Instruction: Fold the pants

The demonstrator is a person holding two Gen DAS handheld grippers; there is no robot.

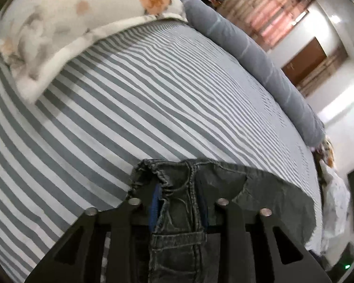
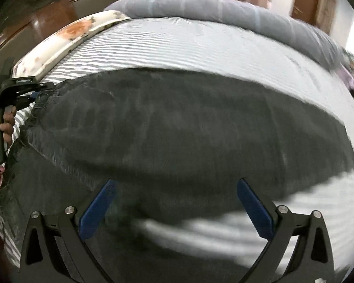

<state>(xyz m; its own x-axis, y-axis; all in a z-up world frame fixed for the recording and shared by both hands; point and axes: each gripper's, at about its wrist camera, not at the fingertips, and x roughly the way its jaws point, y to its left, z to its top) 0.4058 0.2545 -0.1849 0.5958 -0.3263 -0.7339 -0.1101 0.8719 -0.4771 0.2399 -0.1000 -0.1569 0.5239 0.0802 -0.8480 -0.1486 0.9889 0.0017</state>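
Observation:
Dark grey denim pants (image 2: 177, 122) lie spread across the striped bed sheet (image 2: 200, 47), blurred in the right wrist view. My right gripper (image 2: 175, 185) hovers over them, open, and its blue pads (image 2: 99, 210) stand wide apart with nothing gripped. In the left wrist view, my left gripper (image 1: 179, 202) is shut on a bunched, seamed edge of the pants (image 1: 177, 212), and cloth hangs down between the fingers. The same left gripper (image 2: 36, 93) shows at the far left of the right wrist view, pinching the pants' corner and held by a hand (image 2: 4, 122).
A floral white and orange blanket (image 1: 59, 23) lies along the sheet's far left. A long grey bolster (image 1: 247, 47) runs along the far side of the bed. Beyond it are a wooden door (image 1: 304, 63), curtains and white walls. Brown wooden furniture (image 2: 47, 23) stands behind the bed.

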